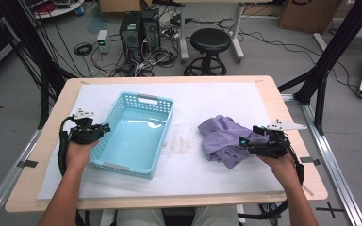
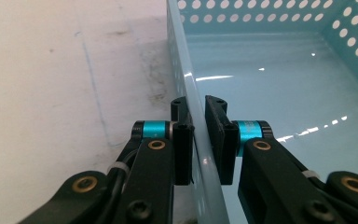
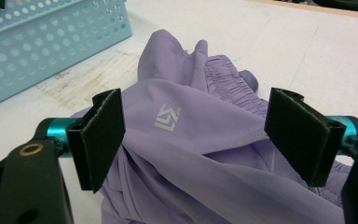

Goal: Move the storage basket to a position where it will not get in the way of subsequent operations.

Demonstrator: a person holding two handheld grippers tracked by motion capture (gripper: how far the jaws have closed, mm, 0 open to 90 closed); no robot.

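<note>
Left tool (image 2: 199,135) clamps the thin side wall of a glossy, perforated turquoise plastic basket (image 1: 136,134) | Right tool (image 3: 209,140) gapes wide around a crumpled, smooth lilac garment (image 1: 226,140) with gathered waistband, right of basket | white-covered worktop (image 1: 207,169)

My left gripper (image 2: 199,140) is pinched nearly closed, arm reaching forward. My right gripper (image 3: 205,140) gapes wide, held level.

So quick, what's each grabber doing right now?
Left gripper: shut on the blue basket, clamping its side wall.
Right gripper: open, jaws spread either side of the purple cloth.
</note>
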